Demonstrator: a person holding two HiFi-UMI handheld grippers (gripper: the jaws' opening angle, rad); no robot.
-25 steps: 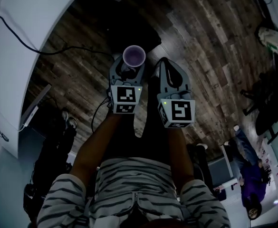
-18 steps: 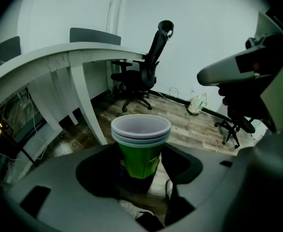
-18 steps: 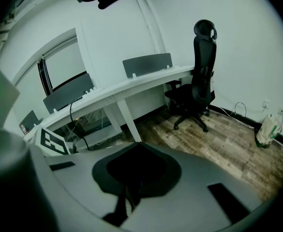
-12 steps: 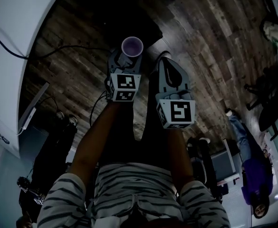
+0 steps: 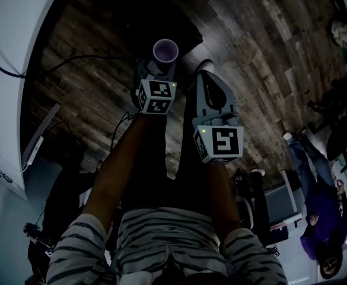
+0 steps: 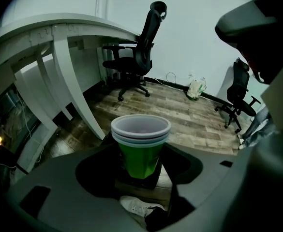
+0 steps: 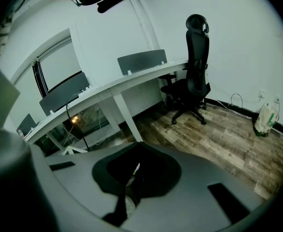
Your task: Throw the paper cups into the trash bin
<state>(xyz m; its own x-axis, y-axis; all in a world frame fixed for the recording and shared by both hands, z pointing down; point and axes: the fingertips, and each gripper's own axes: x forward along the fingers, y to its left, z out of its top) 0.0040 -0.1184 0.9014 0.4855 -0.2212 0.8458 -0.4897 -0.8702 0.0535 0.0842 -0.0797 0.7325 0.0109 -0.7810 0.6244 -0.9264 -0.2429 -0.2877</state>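
The left gripper (image 6: 140, 175) has its jaws wide, squeezing a stack of paper cups (image 6: 140, 146) in the middle of the frame. The right gripper (image 7: 134, 178) has its jaws pressed together with nothing in them. I cannot spot a trash bin for sure, only the wooden floor (image 6: 189, 115), so letting go here might drop the cups on it.

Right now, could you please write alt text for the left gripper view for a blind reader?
The left gripper holds an upright stack of paper cups, green with white rims, between its jaws. Behind are a wood floor, a white desk and two black office chairs.
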